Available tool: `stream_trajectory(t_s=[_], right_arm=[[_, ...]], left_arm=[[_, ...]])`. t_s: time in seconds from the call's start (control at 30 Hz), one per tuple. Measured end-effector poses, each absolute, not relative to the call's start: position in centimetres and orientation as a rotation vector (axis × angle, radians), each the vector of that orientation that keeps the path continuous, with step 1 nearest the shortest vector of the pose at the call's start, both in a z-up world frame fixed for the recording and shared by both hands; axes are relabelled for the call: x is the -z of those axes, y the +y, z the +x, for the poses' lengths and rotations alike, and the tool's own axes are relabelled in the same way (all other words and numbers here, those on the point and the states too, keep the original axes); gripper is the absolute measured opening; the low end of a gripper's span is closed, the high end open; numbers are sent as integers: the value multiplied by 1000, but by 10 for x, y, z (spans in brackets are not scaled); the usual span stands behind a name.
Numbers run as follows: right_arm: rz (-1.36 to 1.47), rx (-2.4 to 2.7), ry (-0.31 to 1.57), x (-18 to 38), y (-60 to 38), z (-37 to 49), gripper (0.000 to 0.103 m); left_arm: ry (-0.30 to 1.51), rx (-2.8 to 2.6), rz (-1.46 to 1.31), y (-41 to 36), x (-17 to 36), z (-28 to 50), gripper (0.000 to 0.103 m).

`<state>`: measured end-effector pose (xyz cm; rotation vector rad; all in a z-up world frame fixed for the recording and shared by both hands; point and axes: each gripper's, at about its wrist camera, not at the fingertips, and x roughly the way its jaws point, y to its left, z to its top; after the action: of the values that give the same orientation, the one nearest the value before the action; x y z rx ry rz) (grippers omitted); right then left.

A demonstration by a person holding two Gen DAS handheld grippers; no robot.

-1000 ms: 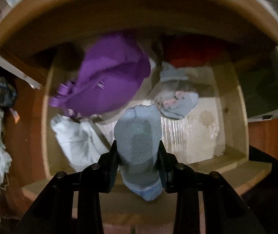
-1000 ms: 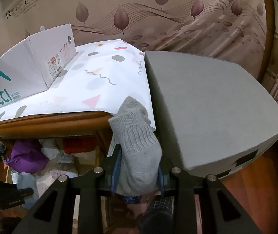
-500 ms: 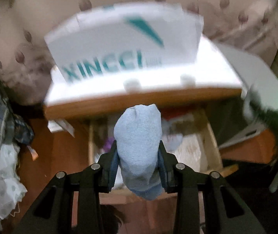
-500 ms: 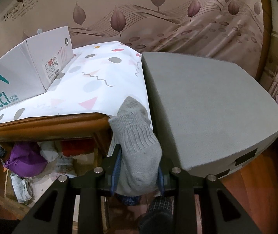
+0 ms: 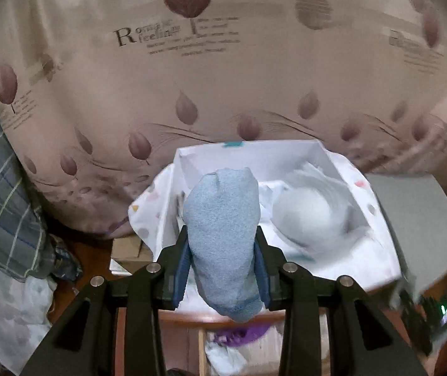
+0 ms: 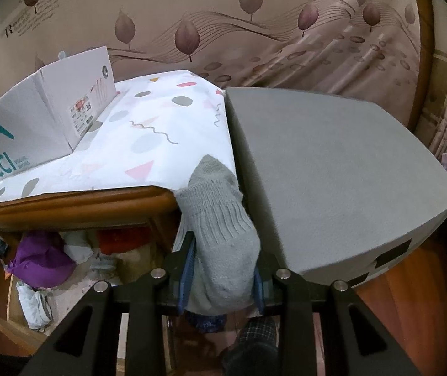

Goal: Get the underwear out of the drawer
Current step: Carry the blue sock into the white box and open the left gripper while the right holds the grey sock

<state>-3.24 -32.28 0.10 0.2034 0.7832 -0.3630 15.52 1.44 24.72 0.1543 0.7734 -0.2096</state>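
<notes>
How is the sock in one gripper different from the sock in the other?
The blue sock in the left gripper is smooth, while the grey sock in the right gripper has a ribbed cuff. The blue one stands straight; the grey one leans left. Both are clamped between the jaws.

Both grippers tilt downward and forward. The left gripper (image 5: 221,258) has its jaws clamped on cloth, and the right gripper (image 6: 221,269) likewise.

A light-blue sock (image 5: 223,238) was clamped between the jaws of the left gripper (image 5: 221,263). Behind it, an open white box (image 5: 327,159) holding white fabric (image 5: 308,213) was seen.
</notes>
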Motion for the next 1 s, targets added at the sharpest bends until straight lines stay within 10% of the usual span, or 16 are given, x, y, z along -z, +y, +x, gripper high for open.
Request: stream_trajectory(t_s=[1.0], right_arm=[[199,366,787,3,-320,-25,31]], left_arm=[[1013,153,136,14,-129,256,43]])
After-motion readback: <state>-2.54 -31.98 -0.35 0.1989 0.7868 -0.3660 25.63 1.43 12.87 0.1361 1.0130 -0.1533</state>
